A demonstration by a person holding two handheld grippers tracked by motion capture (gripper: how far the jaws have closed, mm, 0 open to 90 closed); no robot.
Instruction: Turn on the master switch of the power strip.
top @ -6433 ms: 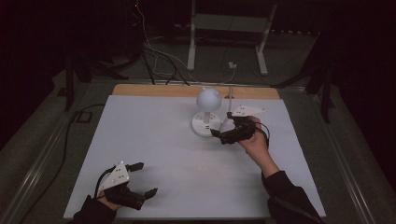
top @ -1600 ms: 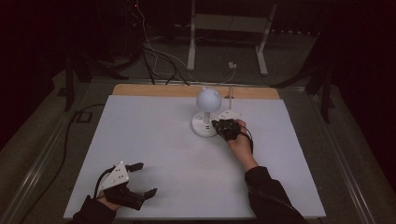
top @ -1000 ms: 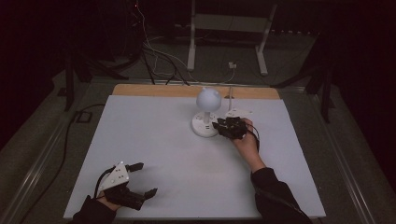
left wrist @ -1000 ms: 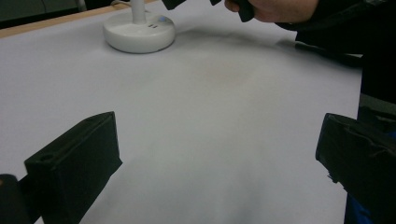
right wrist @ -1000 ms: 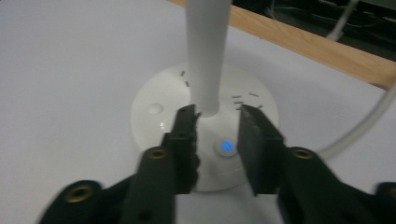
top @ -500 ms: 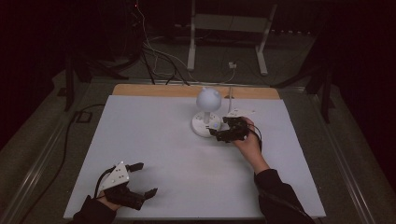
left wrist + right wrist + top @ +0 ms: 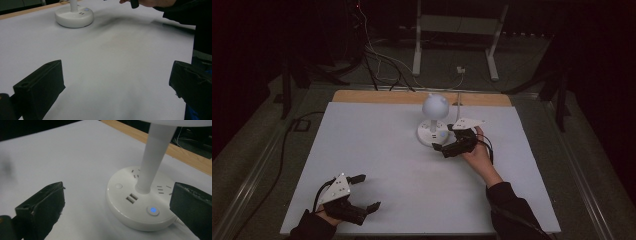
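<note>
A white desk lamp stands at the back middle of the white table, with a round base [image 7: 432,135] and a globe head [image 7: 435,104]. My right gripper [image 7: 443,139] is open just right of the base, its jaws pointing at it without touching. In the right gripper view the base [image 7: 125,212] lies between the spread jaws, with a lit blue button [image 7: 153,210], two USB ports [image 7: 131,198] and the stem [image 7: 155,152]. My left gripper [image 7: 368,191] rests open near the front left edge, holding nothing. Its own view shows the lamp base [image 7: 74,17] far off.
The white table top [image 7: 377,145] has a wooden strip [image 7: 377,96] along its back edge. Cables [image 7: 382,65] and a metal stand [image 7: 457,30] lie on the dark floor behind. The person's right hand [image 7: 147,2] shows at the top of the left gripper view.
The right gripper has drawn back a little from the lamp base, toward the right and the person. The left gripper has stayed put.
</note>
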